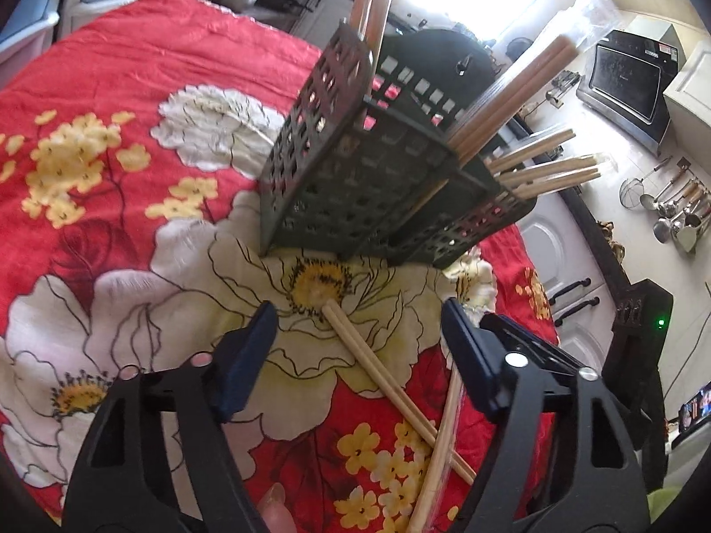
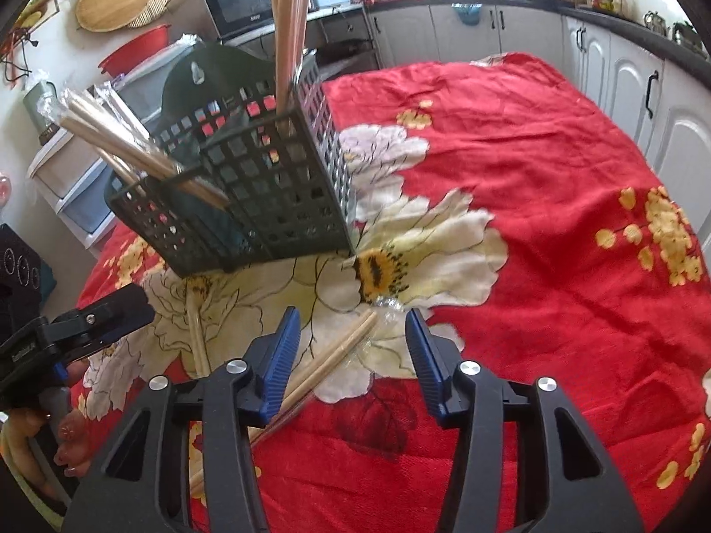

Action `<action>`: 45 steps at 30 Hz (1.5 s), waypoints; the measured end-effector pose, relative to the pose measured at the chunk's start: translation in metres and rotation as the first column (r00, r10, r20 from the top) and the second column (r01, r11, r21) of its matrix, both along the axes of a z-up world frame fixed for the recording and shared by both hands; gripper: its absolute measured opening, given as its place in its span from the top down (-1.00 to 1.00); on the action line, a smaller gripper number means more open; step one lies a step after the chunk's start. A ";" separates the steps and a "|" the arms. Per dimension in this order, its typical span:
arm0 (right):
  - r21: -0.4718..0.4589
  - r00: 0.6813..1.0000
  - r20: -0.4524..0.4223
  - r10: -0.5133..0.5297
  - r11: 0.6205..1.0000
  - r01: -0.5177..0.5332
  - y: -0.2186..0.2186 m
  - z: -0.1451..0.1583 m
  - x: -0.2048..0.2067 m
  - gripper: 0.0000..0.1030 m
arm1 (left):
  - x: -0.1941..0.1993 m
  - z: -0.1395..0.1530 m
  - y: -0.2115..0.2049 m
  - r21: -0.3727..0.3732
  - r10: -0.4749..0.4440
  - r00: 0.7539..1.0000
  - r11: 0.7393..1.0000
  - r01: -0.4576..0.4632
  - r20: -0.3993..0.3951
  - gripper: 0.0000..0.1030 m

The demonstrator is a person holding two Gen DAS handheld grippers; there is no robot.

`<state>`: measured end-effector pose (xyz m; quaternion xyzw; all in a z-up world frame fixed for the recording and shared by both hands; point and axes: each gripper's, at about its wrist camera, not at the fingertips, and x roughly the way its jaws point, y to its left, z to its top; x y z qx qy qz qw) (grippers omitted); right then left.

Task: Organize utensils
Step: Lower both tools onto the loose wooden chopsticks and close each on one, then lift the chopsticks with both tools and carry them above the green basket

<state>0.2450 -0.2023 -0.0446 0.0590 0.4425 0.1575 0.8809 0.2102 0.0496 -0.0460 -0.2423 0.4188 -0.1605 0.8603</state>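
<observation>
well, the left gripper (image 1: 357, 346) hovers with jaws wide, gripping nothing, over a bare pair of chopsticks (image 1: 377, 377) lying crossed with another stick on the floral cloth (image 1: 111, 89). just ahead stands the dark lattice utensil holder (image 1: 355, 177) — more chopsticks in its compartments. further right, the right gripper (image 2: 353, 355) also gapes wide — a plastic-wrapped chopstick pair (image 2: 342, 351) lies between its fingers.

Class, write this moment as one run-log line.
left gripper: open, empty | right gripper: open, empty | loose chopsticks: lying on cloth | basket: holds chopsticks already
</observation>
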 end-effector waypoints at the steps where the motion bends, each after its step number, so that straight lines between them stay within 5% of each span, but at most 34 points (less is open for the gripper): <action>1: -0.001 1.000 -0.013 0.004 1.000 -0.004 0.001 -0.003 0.001 0.18 | 0.001 -0.002 -0.001 -0.012 -0.007 1.000 1.000 0.007 -0.012 -0.20; 17: 0.047 0.996 -0.093 0.014 0.999 -0.010 0.002 -0.022 0.009 0.29 | 0.022 -0.030 -0.005 -0.114 -0.036 0.993 0.993 0.023 -0.112 0.28; 22: 0.059 0.995 -0.098 0.014 0.998 -0.008 0.001 -0.023 0.010 0.34 | 0.028 -0.035 -0.002 -0.083 -0.014 0.992 0.997 0.004 -0.124 0.71; 36: 0.151 0.991 -0.132 -0.030 0.987 0.050 -0.011 -0.026 0.015 0.78 | 0.027 -0.040 0.010 -0.114 -0.017 0.991 0.993 0.002 -0.130 0.83; 45: 0.193 0.995 -0.097 -0.013 0.981 0.032 -0.009 -0.010 0.008 0.88 | 0.020 -0.031 0.026 -0.155 -0.011 0.993 0.988 -0.008 -0.117 0.86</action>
